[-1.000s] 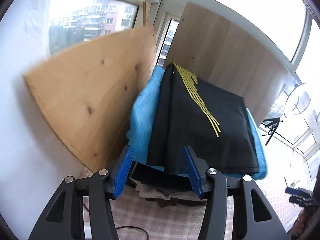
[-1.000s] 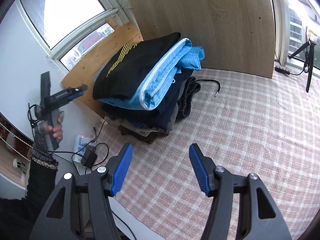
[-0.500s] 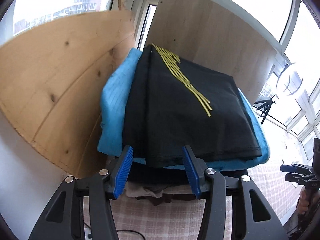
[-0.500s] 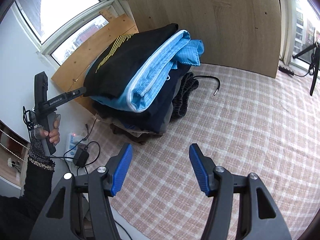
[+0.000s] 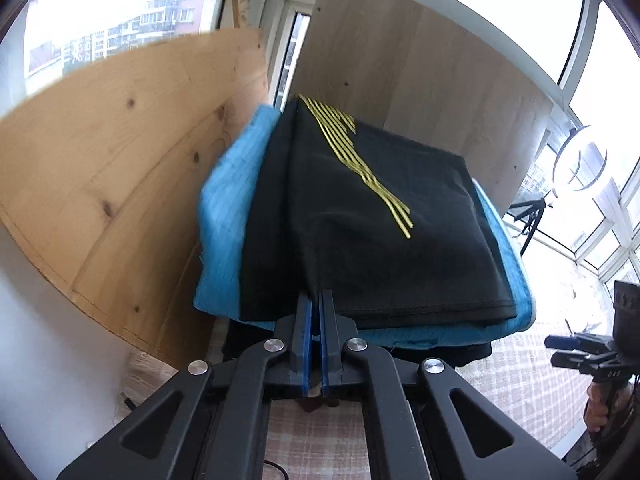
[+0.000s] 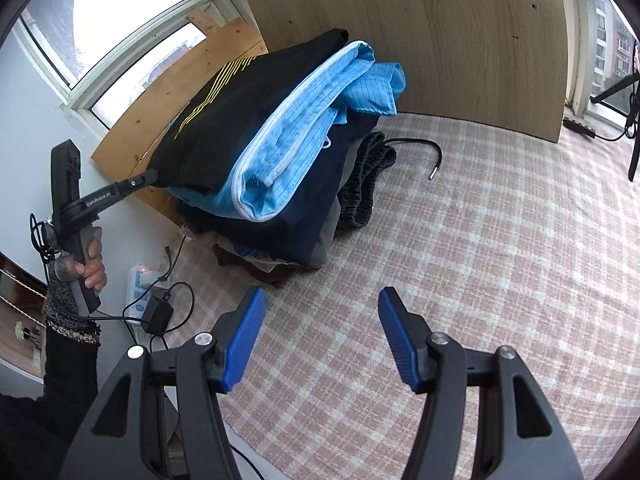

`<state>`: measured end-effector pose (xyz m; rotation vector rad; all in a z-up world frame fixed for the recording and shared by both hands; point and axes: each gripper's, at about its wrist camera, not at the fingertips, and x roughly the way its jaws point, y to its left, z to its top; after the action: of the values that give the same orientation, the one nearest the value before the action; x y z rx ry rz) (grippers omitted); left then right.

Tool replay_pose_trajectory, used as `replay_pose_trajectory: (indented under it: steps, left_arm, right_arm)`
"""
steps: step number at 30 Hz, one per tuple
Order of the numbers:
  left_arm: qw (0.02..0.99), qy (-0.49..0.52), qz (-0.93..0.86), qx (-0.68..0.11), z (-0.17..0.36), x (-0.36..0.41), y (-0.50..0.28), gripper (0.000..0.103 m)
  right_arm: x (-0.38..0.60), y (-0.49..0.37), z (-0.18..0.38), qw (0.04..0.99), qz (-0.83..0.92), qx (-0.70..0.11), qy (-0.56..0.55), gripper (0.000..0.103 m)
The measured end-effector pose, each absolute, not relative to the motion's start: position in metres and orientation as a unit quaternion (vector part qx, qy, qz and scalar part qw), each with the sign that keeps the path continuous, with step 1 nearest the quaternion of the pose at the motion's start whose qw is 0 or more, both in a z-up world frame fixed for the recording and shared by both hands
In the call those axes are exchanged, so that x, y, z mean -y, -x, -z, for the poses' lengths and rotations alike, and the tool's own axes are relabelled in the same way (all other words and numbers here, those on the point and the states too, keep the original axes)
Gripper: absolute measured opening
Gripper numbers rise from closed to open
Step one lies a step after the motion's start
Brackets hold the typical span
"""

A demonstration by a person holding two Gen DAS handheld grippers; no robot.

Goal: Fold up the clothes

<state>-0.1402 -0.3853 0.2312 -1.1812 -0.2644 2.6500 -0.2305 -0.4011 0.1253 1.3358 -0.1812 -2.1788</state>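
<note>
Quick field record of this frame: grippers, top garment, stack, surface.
left gripper: shut on near edge of black garment
right gripper: open, empty, over checked cloth
black garment: folded, yellow stripes, top of stack
below it: light blue garment, then dark navy layers
stack position: against wooden boards, corner by window

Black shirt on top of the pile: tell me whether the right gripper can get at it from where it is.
Probably yes. The right gripper is open over bare checked cloth, nothing between it and the black shirt. The left gripper is shut at the shirt's near edge, so take the far side.
</note>
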Motion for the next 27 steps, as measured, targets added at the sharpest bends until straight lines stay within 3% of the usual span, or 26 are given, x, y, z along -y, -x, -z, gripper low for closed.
replay_pose_trajectory:
  steps: [8,14,17,20,27]
  left_arm:
    - [0.045,0.437,-0.895,0.08,-0.217,0.408,0.149,0.006]
    - [0.042,0.402,-0.909,0.1,-0.237,0.403,0.138,0.01]
    - [0.081,0.381,-0.917,0.089,-0.25,0.382,0.149,0.023]
    - [0.104,0.382,-0.915,0.074,-0.248,0.364,0.171,0.026]
    - [-0.01,0.403,-0.914,0.054,-0.233,0.378,0.189,0.023]
  right_arm:
    - [0.411,0.227,-0.125,0.302,0.808,0.062,-0.502,0.058]
    - [0.424,0.237,-0.153,0.316,0.829,0.037,-0.459,0.058]
    - [0.43,0.245,-0.164,0.329,0.831,0.048,-0.446,0.058]
    - [0.434,0.246,-0.164,0.336,0.828,0.055,-0.445,0.058]
    - [0.409,0.231,-0.161,0.306,0.84,0.062,-0.444,0.058]
